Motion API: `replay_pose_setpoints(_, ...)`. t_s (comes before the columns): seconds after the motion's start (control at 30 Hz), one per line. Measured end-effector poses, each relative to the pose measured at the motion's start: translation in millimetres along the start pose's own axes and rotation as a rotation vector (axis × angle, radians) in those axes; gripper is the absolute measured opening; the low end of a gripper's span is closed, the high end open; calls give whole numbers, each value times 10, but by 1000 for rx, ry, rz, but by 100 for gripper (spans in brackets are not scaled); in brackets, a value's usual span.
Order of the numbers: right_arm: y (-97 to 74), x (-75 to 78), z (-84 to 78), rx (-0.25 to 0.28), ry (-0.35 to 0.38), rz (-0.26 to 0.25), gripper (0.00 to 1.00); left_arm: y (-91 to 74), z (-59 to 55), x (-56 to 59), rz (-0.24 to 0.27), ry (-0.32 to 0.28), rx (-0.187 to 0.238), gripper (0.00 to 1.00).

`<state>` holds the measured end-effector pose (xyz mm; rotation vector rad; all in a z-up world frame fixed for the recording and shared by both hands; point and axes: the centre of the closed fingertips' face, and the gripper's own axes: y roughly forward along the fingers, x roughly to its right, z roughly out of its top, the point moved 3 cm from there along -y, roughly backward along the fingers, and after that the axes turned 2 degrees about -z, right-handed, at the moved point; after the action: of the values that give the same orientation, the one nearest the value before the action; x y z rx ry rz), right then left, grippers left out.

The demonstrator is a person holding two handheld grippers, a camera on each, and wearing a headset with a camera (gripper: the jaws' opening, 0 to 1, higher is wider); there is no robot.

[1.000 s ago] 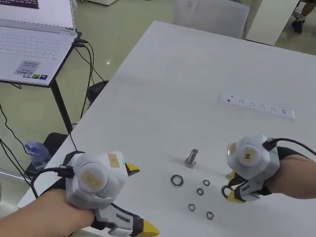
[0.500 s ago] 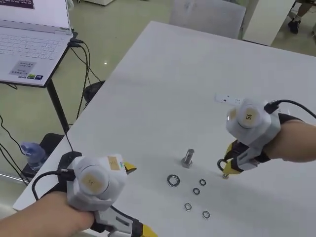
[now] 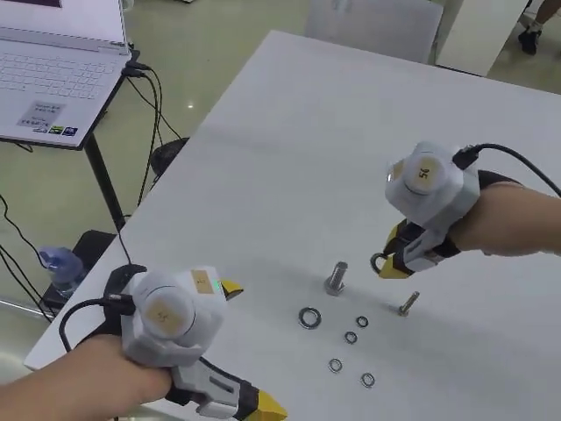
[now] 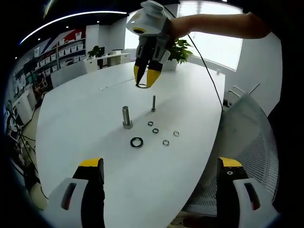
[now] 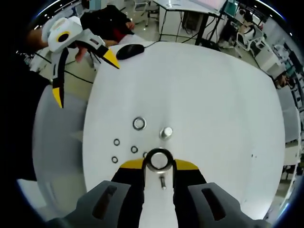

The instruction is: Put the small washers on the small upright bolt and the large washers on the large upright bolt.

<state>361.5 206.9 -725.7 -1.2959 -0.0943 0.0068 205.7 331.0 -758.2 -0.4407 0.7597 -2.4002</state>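
Nearest me, my left gripper [image 3: 249, 346] hung over the near edge of the table [image 3: 289, 132], its jaws spread wide with nothing between them. Just beyond it, four small washers [image 3: 351, 337] lay loose on the white top, with one large washer [image 3: 309, 317] flat beside them. Behind those the large bolt [image 3: 337, 278] stood on its head, and the small bolt [image 3: 408, 303] stood to its right. Above the two bolts, clear of the table, my right gripper [image 3: 386, 266] had its jaws pinched on a second large washer [image 5: 158, 159]. Farther left, off the table, a laptop [image 3: 53, 70] sat open.
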Motion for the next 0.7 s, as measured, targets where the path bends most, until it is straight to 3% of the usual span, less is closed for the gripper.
replay_pose_setpoints(0.3,139,115,127,-14,-8,21,21,26,-11,-18,-1,-7,3,99)
replay_pose_setpoints(0.7,360,140,212,-48,-19,33,21,32,-4,-58,0,-26,9,99)
